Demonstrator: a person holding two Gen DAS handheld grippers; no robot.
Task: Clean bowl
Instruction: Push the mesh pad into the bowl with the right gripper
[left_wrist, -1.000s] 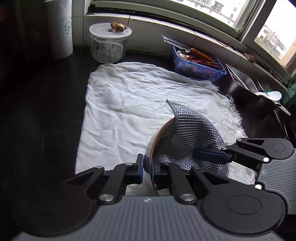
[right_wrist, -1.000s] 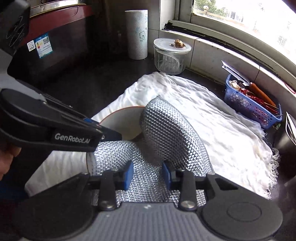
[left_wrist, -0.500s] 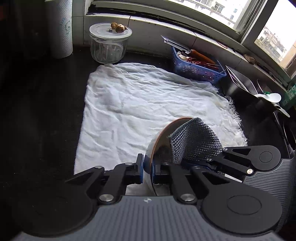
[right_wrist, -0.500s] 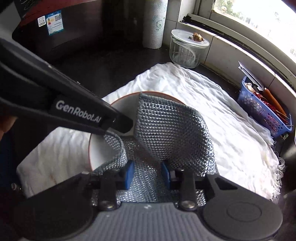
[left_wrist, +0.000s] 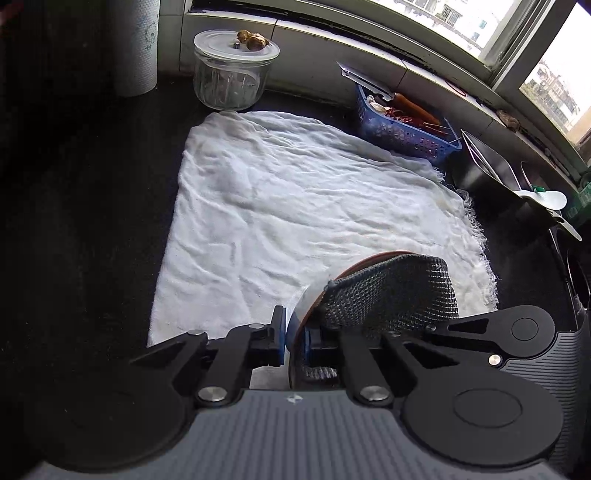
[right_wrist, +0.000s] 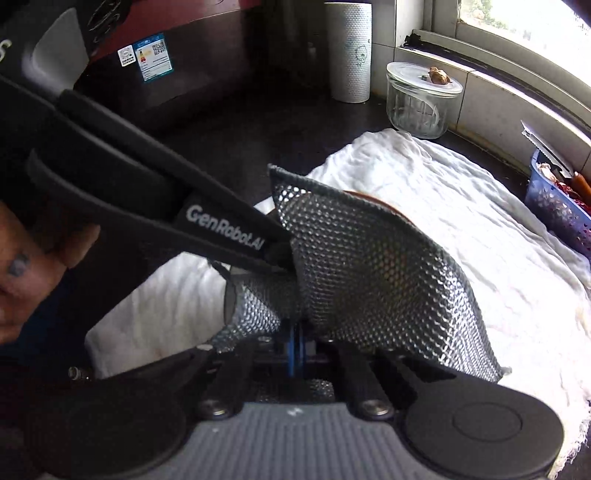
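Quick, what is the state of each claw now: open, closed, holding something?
Left claw: closed on the rim of the bowl.
Right claw: closed on the mesh scrubbing cloth.

Daylight reaches you from the window (left_wrist: 517, 44) at upper right, blown out to white glare. The white cloth (left_wrist: 295, 206) glows while your dark worktop (left_wrist: 74, 221) sinks into shadow. Fisheye distortion bends the edges; focus stays fairly sharp.
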